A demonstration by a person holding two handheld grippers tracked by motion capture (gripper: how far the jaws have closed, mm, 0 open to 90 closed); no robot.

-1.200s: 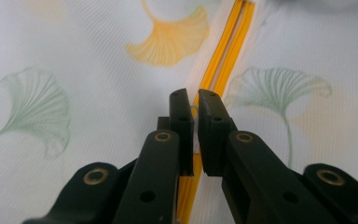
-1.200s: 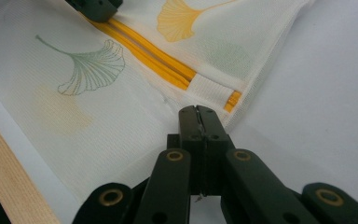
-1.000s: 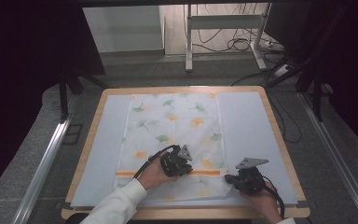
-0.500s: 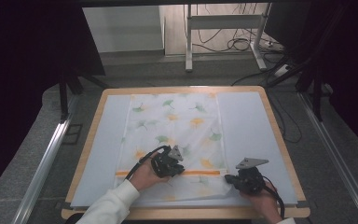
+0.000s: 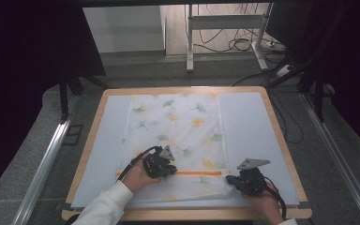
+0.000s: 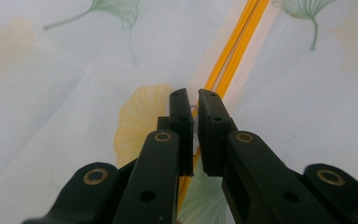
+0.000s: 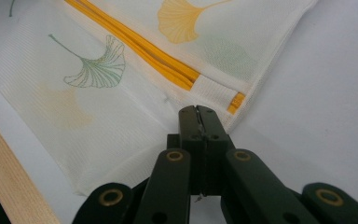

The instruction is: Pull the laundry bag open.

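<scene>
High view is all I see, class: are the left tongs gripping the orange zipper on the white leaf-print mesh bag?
Observer: In the left gripper view, the left tongs stand almost shut directly over the orange zipper of the white leaf-print mesh bag. I cannot tell whether they pinch it.
Operator: And the right tongs?
Observer: In the right gripper view, the right tongs are shut, with their tips at the bag's edge beside the zipper's end.

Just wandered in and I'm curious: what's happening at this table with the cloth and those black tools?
A person holds a two-jaw gripper in each hand over a white mesh bag printed with ginkgo leaves, lying flat on the table. The left gripper sits shut at the bag's orange zipper, seemingly on its pull. The right gripper is shut at the bag's edge near the zipper's end, apparently pinning it.
</scene>
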